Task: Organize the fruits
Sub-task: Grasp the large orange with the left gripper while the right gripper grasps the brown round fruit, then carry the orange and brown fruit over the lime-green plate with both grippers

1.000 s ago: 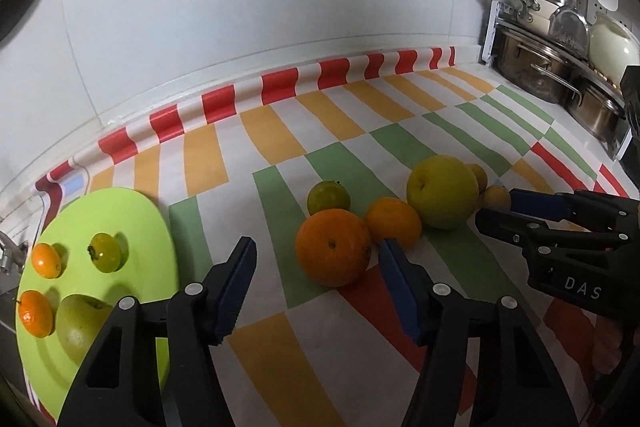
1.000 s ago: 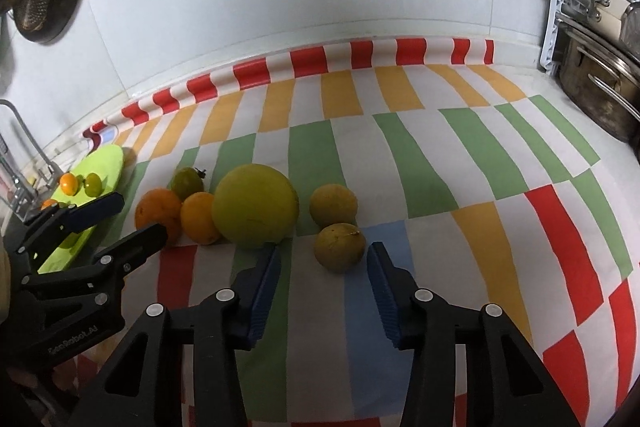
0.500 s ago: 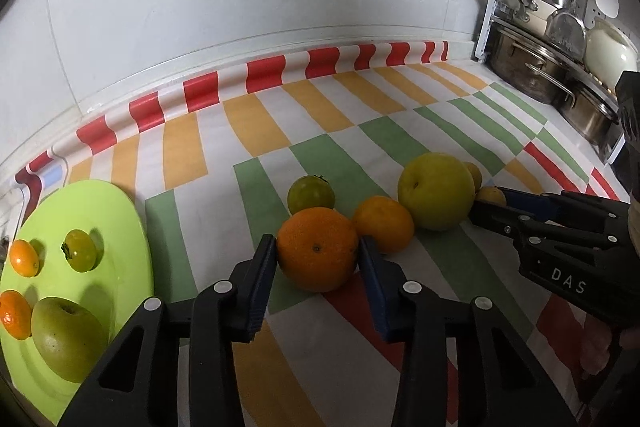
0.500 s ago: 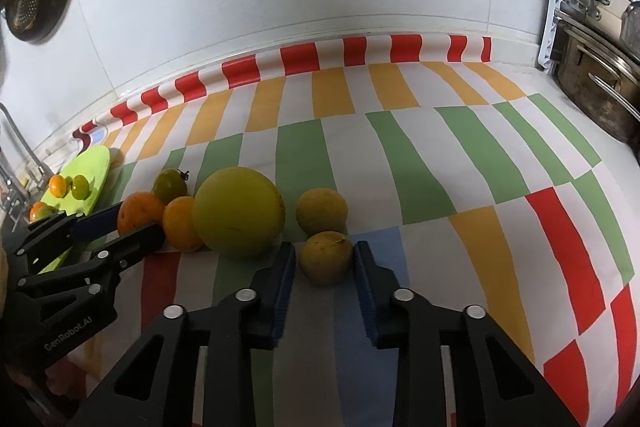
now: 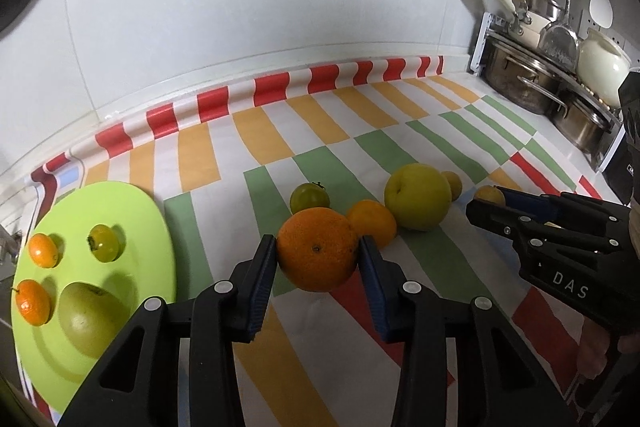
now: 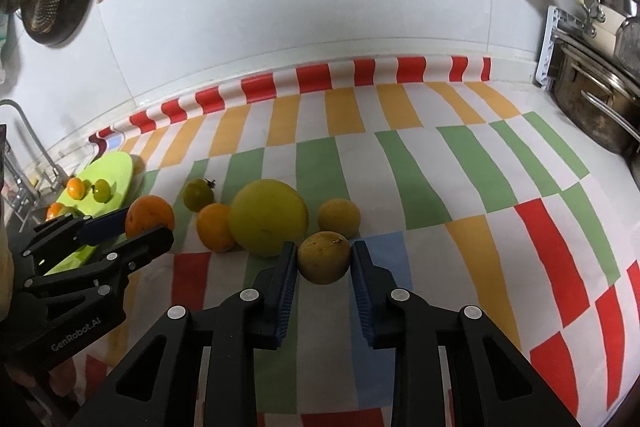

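My left gripper [image 5: 318,259] pinches the large round orange [image 5: 317,249] at its widest part, blue pads pressed on its left and right flanks, the fruit resting on the striped tablecloth [image 5: 280,131]. The lime-green plastic plate [image 5: 132,211] lies to the left of that orange, nearest this hand, already carrying small fruit, so I judge the carry goes leftward. My right gripper [image 6: 324,263] is clamped the same way on the small dull-yellow round fruit [image 6: 324,257], far to the right of the plate.
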### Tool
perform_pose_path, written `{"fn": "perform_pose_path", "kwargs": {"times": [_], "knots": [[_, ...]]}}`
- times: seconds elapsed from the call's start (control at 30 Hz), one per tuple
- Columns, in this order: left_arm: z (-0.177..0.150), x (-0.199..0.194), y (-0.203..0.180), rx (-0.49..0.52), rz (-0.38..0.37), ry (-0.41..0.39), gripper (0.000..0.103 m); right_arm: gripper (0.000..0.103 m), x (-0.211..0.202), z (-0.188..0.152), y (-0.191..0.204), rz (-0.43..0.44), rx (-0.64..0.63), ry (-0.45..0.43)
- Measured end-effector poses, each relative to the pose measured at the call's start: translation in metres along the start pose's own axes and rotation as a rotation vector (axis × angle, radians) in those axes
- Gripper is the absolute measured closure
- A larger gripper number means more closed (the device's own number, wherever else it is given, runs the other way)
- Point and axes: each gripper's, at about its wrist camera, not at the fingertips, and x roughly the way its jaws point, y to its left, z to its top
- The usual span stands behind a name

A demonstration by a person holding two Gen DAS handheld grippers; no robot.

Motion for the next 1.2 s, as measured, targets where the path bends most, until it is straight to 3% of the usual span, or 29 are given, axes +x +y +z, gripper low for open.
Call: {"fn": "perform_pose_path", "kwargs": {"times": [1.2], "knots": [[-0.046,-0.146,0.024,-0.114,0.107,-0.165,0.062,0.074,-0.100,-0.009,0.089,0.190,-0.174,-0.154]]}}
